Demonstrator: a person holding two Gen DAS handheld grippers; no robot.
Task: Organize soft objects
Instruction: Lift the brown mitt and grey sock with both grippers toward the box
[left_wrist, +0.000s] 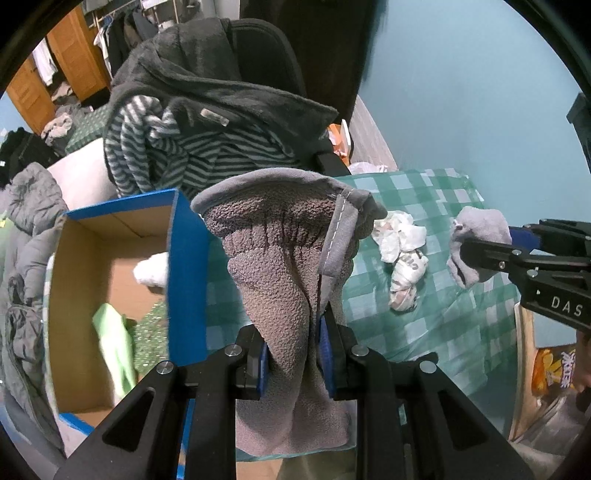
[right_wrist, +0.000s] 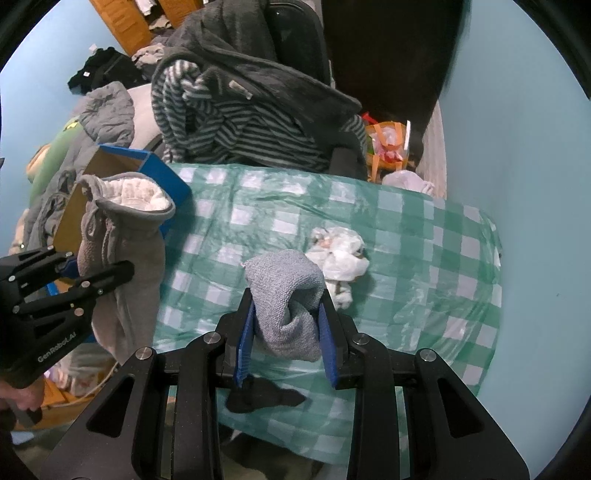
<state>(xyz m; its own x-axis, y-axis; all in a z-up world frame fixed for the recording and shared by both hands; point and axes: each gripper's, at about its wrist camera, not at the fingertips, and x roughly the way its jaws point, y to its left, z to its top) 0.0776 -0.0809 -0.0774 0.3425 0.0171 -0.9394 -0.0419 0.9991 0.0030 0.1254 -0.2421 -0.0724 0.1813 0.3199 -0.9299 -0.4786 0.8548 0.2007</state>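
So this looks like it's maybe halfway through the tidy-up. The left gripper (left_wrist: 293, 354) is clamped on a grey-brown fleece mitten with a grey cuff and white fluffy lining (left_wrist: 280, 266), held up in the air just beside the blue cardboard box with a plain brown inside (left_wrist: 188, 266), which sits at the left edge of the table covered in a green-and-white checked cloth (right_wrist: 424, 236). The right gripper (right_wrist: 286, 332) has its blue pads squeezed on a light grey knitted sock (right_wrist: 286, 295), lifted over the middle of the table. The box already has some stuff in it: a pale green cloth (left_wrist: 112, 343), something white and fluffy (left_wrist: 153, 269) and a bit of green sparkly fabric (left_wrist: 151, 332), so part of the sorting seems done. Still left on the cloth: a crumpled white patterned bundle (right_wrist: 338, 258) near the middle and a black sock (right_wrist: 264, 397) near the front edge. Hard to tell what that white bundle really is, could be socks or a bag. The box's far side is cut off by the mitten, and the pile of clothes on the chair (right_wrist: 240, 122) behind may or may not count.
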